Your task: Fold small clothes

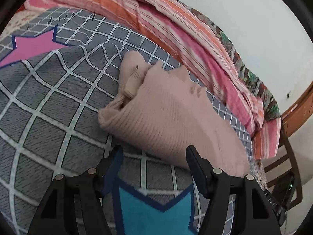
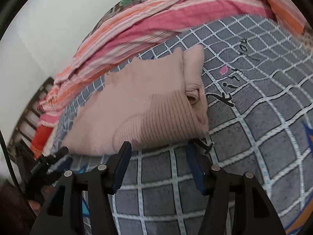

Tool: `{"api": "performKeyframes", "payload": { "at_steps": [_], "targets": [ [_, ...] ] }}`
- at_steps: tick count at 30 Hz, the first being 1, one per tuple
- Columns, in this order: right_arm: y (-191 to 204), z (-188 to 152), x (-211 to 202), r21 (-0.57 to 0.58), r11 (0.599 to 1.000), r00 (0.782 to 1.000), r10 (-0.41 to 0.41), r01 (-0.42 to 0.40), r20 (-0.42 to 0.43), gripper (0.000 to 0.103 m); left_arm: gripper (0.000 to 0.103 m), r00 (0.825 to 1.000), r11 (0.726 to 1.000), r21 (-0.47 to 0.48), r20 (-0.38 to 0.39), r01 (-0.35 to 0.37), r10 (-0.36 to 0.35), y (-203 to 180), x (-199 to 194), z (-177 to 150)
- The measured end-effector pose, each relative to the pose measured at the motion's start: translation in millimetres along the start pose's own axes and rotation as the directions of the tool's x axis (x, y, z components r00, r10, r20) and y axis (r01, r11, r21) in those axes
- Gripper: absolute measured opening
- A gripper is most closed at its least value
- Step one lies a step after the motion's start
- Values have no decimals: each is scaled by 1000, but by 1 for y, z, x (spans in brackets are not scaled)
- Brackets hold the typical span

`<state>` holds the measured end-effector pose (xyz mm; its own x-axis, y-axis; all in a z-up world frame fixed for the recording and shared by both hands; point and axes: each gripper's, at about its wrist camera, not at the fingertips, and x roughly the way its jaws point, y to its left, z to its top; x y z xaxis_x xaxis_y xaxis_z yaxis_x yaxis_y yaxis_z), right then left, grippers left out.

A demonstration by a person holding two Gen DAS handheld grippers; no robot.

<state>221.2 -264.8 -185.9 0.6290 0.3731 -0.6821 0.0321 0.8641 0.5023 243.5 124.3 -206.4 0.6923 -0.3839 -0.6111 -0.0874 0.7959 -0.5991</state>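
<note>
The small pink knitted garment (image 1: 168, 115) lies folded into a thick bundle on the grey checked bed cover (image 1: 49, 98). In the left wrist view it runs from about 11 o'clock down to 4 o'clock of the picture's middle, with 1 rolled sleeve or cuff tucked along its 9 o'clock edge and a scalloped hem along its 1 o'clock edge. In the right wrist view the same garment (image 2: 140, 113) sits at the middle, its ribbed part facing the camera and a folded sleeve along its 3 o'clock side.

The left gripper (image 1: 154, 152) stands with its jaws apart and nothing between them. Its 2 fingers are just short of the garment's near edge, and the 3 o'clock finger (image 1: 192, 156) overlaps that edge in the view; whether it touches the knit I cannot tell. The right gripper (image 2: 158, 150) also has its jaws apart, empty, with the garment's near edge just beyond the fingertips at 12 o'clock. The left gripper (image 2: 50, 162) shows at 9 o'clock in the right wrist view, beside the garment's corner.

Beyond the garment, at 12 to 2 o'clock in the left view, a pink and orange striped blanket (image 1: 176, 29) lies bunched along the bed's far edge. A pink star (image 1: 33, 47) is printed on the cover at 10 o'clock, a blue shape (image 1: 154, 215) at 6 o'clock.
</note>
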Motion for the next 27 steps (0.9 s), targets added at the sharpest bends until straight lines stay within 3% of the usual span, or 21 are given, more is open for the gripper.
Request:
{"api": "performKeyframes", "payload": {
  "at_steps": [6, 9, 11, 12, 14, 20, 23, 27],
  "targets": [
    [-2, 16, 11, 72, 997, 999, 22, -25, 35, 56, 64, 1000, 1000, 0, 27, 2, -2, -2, 16, 13],
    [-5, 23, 20, 98, 995, 999, -7, 3, 37, 44, 60, 1000, 1000, -26, 31, -4, 5, 1, 22, 21],
    [-8, 26, 26, 105, 994, 999, -35, 31, 34, 26, 37, 998, 998, -33, 36, -44, 45, 2, 26, 23],
    [-9, 27, 27, 102, 994, 999, -41, 38, 30, 20, 33, 998, 998, -41, 35, -53, 54, 3, 29, 24],
    [-11, 27, 28, 97, 995, 999, -17, 14, 31, 10, 13, 999, 998, -57, 29, -21, 22, 7, 31, 23],
    [-9, 19, 7, 49, 998, 996, 40, -44, 79, 8, 9, 994, 998, -47, 109, 30, -24, 9, 7, 14],
    [-13, 13, -3, 78, 994, 996, 66, -71, 64, 8, 9, 995, 999, -36, 98, 19, -15, 11, -4, 1],
    [-11, -4, -34, 35, 997, 996, 67, -70, 67, 8, 9, 994, 999, -11, 106, 35, -33, 12, -35, -22]
  ]
}}
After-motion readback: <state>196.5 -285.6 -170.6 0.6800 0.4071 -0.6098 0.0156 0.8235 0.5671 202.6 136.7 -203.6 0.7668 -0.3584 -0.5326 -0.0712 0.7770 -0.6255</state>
